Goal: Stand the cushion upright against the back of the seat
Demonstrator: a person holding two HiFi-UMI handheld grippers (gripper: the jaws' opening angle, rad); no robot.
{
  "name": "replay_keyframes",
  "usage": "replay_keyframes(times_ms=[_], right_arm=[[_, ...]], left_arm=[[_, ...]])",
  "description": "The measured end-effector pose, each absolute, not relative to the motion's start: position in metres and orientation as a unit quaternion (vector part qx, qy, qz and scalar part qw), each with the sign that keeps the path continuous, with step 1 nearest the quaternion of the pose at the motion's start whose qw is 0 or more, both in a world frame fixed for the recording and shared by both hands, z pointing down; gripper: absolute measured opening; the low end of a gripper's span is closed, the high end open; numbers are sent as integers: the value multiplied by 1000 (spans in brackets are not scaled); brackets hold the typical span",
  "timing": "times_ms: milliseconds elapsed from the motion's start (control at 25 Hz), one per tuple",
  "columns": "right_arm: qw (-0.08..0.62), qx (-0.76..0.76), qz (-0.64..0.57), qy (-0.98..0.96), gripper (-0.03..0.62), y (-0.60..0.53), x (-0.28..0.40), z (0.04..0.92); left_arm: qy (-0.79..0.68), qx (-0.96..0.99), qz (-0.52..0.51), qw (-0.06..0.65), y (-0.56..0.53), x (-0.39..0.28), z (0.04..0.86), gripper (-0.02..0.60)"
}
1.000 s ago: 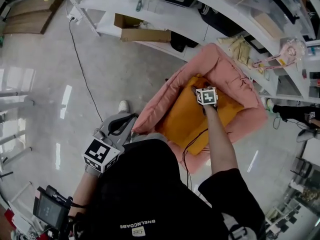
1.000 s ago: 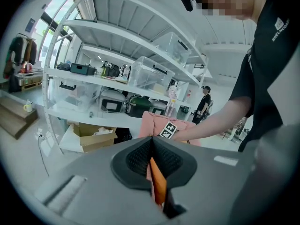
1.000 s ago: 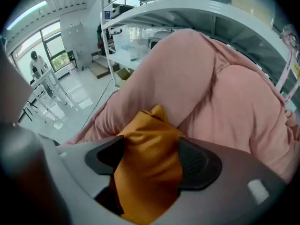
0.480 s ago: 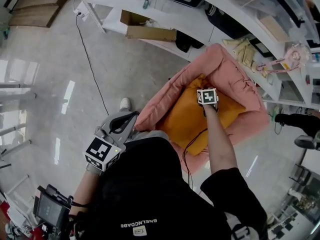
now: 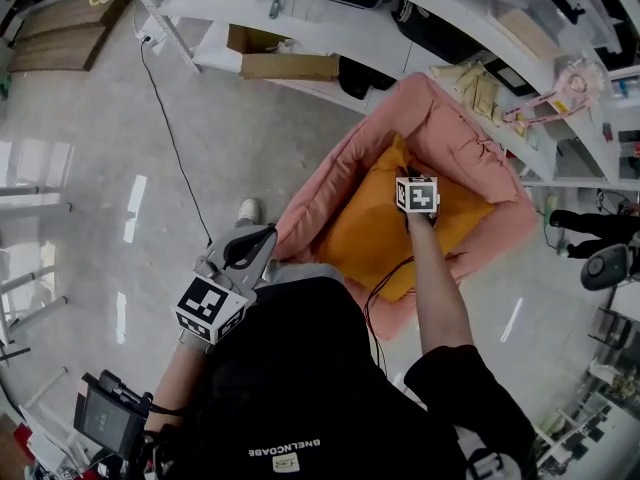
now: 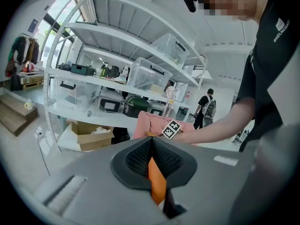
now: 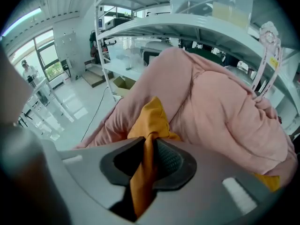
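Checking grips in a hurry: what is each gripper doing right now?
Left gripper: closed, holding nothing.
Right gripper: jaws have just been closing, now clamped on a corner of the orange cushion.

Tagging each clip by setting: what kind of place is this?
Probably a lab or workshop storeroom: white shelving racks holding clear plastic bins, an open cardboard box, and a polished floor.

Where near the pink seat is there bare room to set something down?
The glossy grey floor left of the pink padded seat is bare, bordered by the white metal shelving at the top and crossed only by a thin black cable. Crowded: the orange fabric cushion fills most of the seat's well, and the shelving right of it is packed.
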State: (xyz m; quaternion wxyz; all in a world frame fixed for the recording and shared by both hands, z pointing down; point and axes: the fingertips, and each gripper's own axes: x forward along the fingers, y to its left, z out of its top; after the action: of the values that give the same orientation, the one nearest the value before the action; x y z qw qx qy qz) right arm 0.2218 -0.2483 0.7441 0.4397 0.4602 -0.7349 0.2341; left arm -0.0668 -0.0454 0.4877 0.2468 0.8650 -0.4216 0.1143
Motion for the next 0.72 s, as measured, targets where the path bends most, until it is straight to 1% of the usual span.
replay_keyframes(times_ms=[200,360,560,720], right_arm=[[406,500,202,-738,70,-233,242,690],[356,544,181,-737,63,-208,274,636],[330,585,153,-725,46,-175,307,587],[287,632,135,-707,36,-148,338,544]], left_arm=[[-388,882,111,244,-36,-51,485,20],[-364,895,105,237,-25,-37,479,20],[-335,906,104,238,-26,-29,475,20],[-311,915,104,233,-22,-18,470,20]])
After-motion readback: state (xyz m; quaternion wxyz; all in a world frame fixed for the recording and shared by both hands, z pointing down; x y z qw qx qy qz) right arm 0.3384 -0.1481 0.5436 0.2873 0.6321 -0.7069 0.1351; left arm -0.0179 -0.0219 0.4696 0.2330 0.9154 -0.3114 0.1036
